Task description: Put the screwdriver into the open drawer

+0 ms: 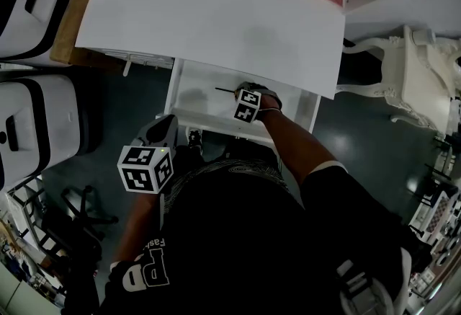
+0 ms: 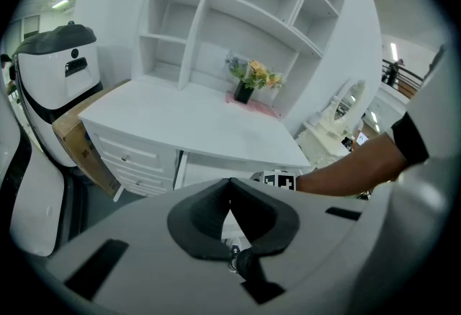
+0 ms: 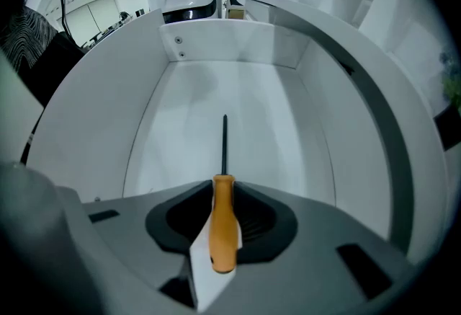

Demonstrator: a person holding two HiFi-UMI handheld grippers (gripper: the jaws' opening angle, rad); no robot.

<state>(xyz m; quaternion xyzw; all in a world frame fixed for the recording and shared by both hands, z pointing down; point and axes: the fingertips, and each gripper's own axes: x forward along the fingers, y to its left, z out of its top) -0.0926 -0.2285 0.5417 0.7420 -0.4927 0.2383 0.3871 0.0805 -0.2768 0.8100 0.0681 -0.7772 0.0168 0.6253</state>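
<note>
Screwdriver: inside the open drawer, its orange handle between the jaws of the right hand-held gripper.
Long axis: along the drawer's length, parallel to the counter's front edge. The shaft points straight away from the gripper, toward the drawer's left end wall.
Right hand-held gripper: steeply down over the handle, jaws parted. Drawer floor shows beside the handle, so we judge the grip loose.
Left hand-held gripper: outside the drawer front, jaws together, empty, the farther one.

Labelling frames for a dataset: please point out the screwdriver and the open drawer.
screwdriver [image 3: 223, 227], right gripper view, on its orange handle.
open drawer [image 3: 230, 43], right gripper view, on its far wall.
</note>
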